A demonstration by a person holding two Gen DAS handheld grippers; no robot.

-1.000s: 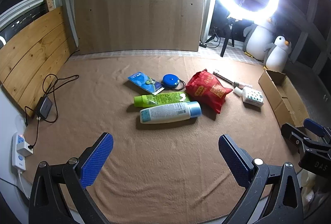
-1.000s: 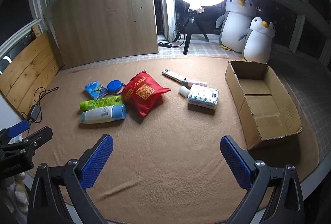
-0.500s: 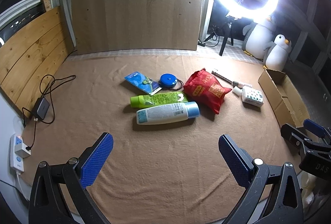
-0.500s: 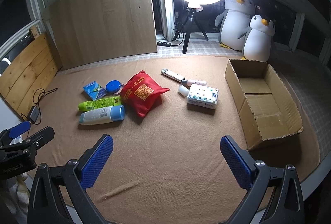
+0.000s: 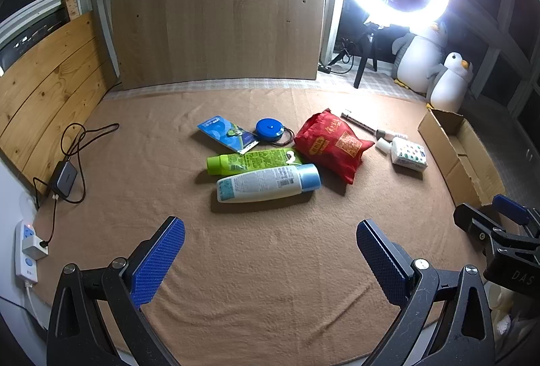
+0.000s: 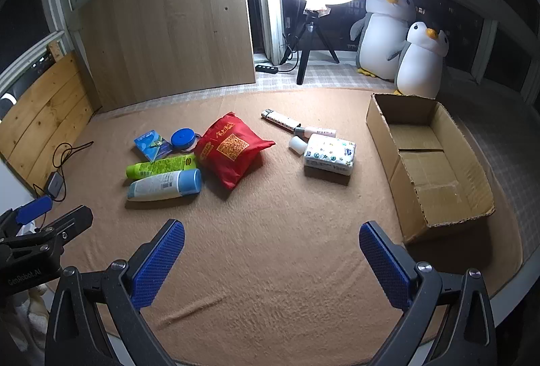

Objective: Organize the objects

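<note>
my left gripper (image 5: 270, 259) spread, empty | my right gripper (image 6: 271, 261) spread, empty | white bottle (image 5: 266, 183) lies against green tube (image 5: 251, 160) | cardboard box (image 6: 428, 163) open

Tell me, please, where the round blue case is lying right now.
In the left wrist view the round blue case lies on the brown blanket, mid-scene, between the blue packet and the red bag, behind the green bottle.

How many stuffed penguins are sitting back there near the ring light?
2. The bigger penguin sits behind the cardboard box, just right of the ring light's tripod; the smaller penguin sits in front of it, slightly further right. None seem hidden.
</note>
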